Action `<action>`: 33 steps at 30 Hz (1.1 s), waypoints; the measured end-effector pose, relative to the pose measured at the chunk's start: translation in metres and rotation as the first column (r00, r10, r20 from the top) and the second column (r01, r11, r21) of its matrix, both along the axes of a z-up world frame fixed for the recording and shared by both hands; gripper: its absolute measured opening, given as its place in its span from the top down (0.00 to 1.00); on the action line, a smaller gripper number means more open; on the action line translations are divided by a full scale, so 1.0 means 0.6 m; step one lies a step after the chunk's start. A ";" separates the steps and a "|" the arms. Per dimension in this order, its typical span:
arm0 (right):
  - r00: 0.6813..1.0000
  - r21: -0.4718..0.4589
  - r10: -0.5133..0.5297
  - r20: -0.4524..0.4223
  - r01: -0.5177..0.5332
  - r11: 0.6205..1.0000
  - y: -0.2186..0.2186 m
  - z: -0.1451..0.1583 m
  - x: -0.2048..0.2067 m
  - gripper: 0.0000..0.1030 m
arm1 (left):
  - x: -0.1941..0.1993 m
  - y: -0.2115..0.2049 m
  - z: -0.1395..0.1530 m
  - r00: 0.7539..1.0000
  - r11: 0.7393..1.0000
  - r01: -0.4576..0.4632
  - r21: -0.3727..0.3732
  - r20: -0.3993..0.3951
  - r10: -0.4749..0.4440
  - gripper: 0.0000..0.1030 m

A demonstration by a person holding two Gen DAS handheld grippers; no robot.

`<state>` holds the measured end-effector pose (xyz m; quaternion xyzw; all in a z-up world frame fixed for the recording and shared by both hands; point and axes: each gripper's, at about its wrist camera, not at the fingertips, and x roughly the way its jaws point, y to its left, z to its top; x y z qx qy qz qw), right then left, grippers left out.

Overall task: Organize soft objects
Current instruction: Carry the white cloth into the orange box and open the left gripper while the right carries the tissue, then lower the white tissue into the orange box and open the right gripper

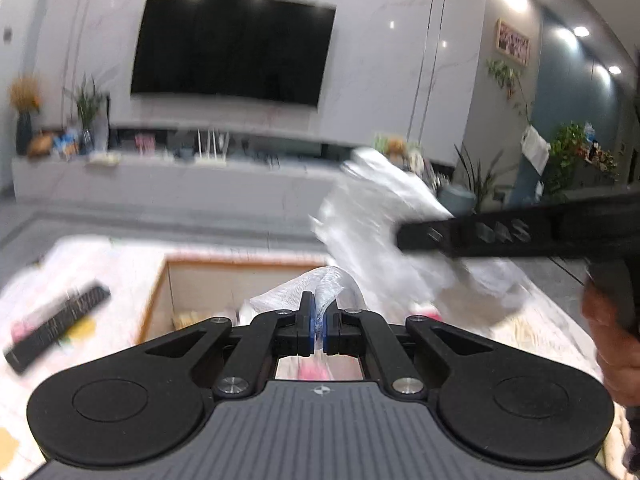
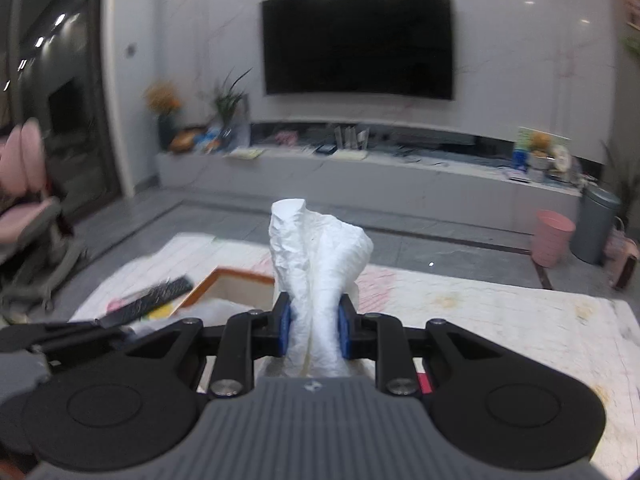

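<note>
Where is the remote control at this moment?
The remote control lies on the table's left side in both views, just left of the wooden box.

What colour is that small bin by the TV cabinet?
Pink bin, clearest in the right wrist view.

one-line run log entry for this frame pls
left gripper: shut on plastic wrap | right gripper: shut on white tissue | wooden box: below

Two grippers were in view, the left gripper (image 1: 318,330) with one piece of clear netted wrap (image 1: 320,286) between its jaws and the right gripper (image 2: 314,330) with one crumpled white tissue (image 2: 320,256) between its own. Ahead of the jaws there was one wooden box (image 2: 240,276), one black remote control (image 2: 150,298) left of it, and one desk (image 2: 500,320). Farther off stood one television (image 2: 358,42), one pink bin (image 2: 554,238) and one grey bin (image 2: 598,224).
</note>
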<state>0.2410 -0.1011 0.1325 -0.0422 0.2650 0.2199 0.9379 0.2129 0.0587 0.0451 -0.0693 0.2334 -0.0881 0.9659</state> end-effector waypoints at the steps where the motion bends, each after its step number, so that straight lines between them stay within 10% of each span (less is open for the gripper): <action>1: 1.000 -0.023 0.012 -0.008 -0.013 1.000 0.018 -0.007 0.004 0.79 | 0.001 0.002 -0.011 1.000 1.000 0.004 -0.006 -0.017 -0.004 0.97; 6: 0.996 -0.122 0.041 -0.078 -0.051 0.991 0.076 -0.058 0.051 0.79 | 0.016 0.037 -0.067 0.987 0.999 0.035 -0.007 -0.159 -0.036 0.91; 8: 0.993 -0.160 0.043 -0.114 -0.061 0.985 0.089 -0.083 0.079 0.79 | 0.002 0.055 -0.076 0.987 0.998 0.063 0.019 -0.148 -0.060 0.67; 10: 0.989 -0.186 0.037 -0.146 -0.064 0.981 0.097 -0.105 0.103 0.79 | -0.017 0.056 -0.074 0.994 0.997 0.039 0.070 -0.100 -0.032 0.21; 28: 0.975 -0.266 -0.024 -0.221 -0.037 0.963 0.152 -0.165 0.173 0.70 | -0.061 0.083 -0.013 0.979 0.979 -0.200 0.049 0.039 0.198 0.16; 33: 0.980 -0.280 -0.041 -0.196 -0.015 0.960 0.150 -0.154 0.162 0.29 | -0.063 0.090 0.001 0.989 0.988 -0.146 0.044 0.023 0.145 0.16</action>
